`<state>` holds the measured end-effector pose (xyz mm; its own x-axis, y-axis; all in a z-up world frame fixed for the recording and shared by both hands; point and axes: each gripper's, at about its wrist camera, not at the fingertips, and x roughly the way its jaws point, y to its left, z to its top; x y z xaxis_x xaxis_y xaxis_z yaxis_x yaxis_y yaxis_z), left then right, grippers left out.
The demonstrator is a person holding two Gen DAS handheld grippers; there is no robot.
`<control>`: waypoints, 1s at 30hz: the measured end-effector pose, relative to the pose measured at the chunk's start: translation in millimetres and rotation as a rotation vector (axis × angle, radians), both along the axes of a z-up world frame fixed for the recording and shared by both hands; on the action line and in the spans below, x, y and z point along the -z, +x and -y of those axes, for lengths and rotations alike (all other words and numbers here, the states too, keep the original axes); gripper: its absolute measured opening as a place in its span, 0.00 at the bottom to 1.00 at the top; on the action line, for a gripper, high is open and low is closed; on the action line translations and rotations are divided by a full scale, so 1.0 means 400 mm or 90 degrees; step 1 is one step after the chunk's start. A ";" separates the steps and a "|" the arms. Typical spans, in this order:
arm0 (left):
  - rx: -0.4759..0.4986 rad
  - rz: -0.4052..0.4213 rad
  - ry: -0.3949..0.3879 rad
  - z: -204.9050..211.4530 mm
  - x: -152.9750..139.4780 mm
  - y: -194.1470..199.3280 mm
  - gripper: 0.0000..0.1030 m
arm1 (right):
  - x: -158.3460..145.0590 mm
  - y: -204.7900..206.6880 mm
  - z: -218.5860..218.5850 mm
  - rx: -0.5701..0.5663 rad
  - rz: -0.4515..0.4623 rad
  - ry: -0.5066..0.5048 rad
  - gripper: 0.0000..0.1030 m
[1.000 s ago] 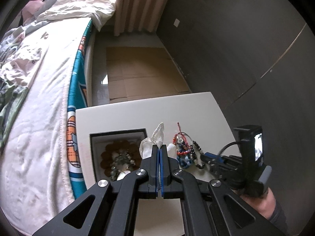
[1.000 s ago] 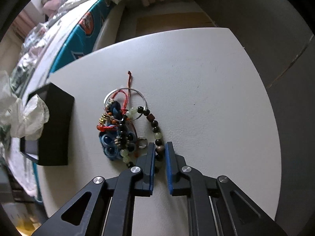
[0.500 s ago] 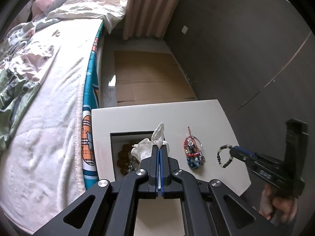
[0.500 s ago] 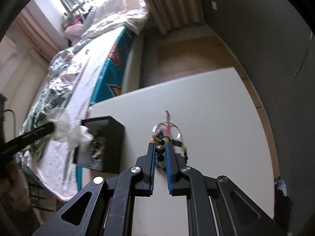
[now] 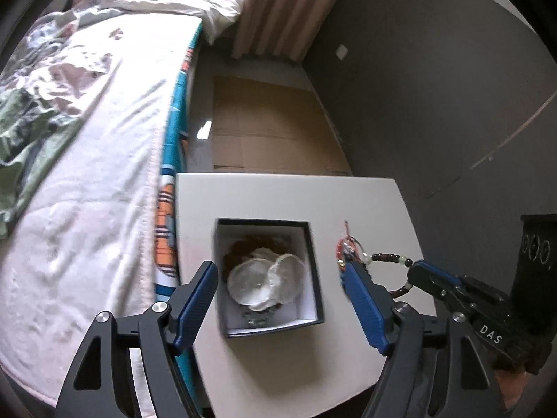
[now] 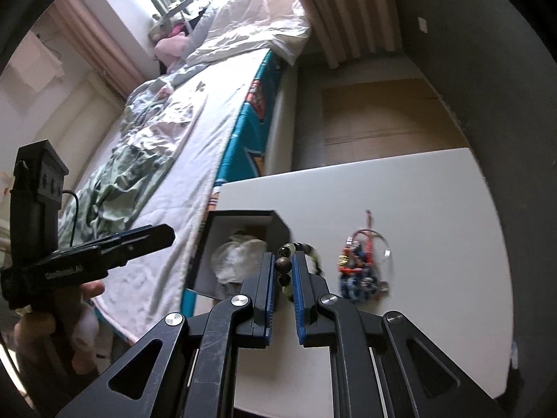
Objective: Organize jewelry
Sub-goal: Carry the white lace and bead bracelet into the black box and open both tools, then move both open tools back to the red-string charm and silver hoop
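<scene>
Right gripper (image 6: 282, 271): closed on a beaded bracelet (image 6: 286, 264); dark and pale green beads are pinched between the blue pads, and the rest of the loop is seen hanging from the tips.
Bracelet's place: held in the air just to the right of the black box (image 5: 268, 275), between the box and the jewelry pile (image 6: 362, 268).
Left gripper (image 5: 282, 299): jaws are opening, spread wide over the box; nothing is pressed by the fingers (image 5: 196, 296).
White bag (image 5: 266, 284): seen lying loose inside the box, below the opening jaws, on top of brown beads (image 5: 257, 244).
Black box: open, white-lined, placed on the white table (image 5: 278, 195) toward its bed-side edge.
Jewelry pile: a tangle of red, blue and metal pieces, left on the table to the right of the box, apart from it.
Bed (image 5: 90, 160): found directly to the left of the box's table.
</scene>
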<state>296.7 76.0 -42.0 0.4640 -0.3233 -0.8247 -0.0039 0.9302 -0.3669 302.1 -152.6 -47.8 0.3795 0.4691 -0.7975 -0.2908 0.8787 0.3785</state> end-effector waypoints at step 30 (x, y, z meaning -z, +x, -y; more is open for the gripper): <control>-0.010 0.059 0.021 -0.024 -0.048 -0.050 0.73 | 0.051 -0.001 0.066 0.066 -0.022 0.006 0.79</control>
<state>276.5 85.5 -23.0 0.5434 -0.2886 -0.7883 0.0132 0.9418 -0.3358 301.8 -179.0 -68.3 0.3987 0.4365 -0.8065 -0.1846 0.8997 0.3957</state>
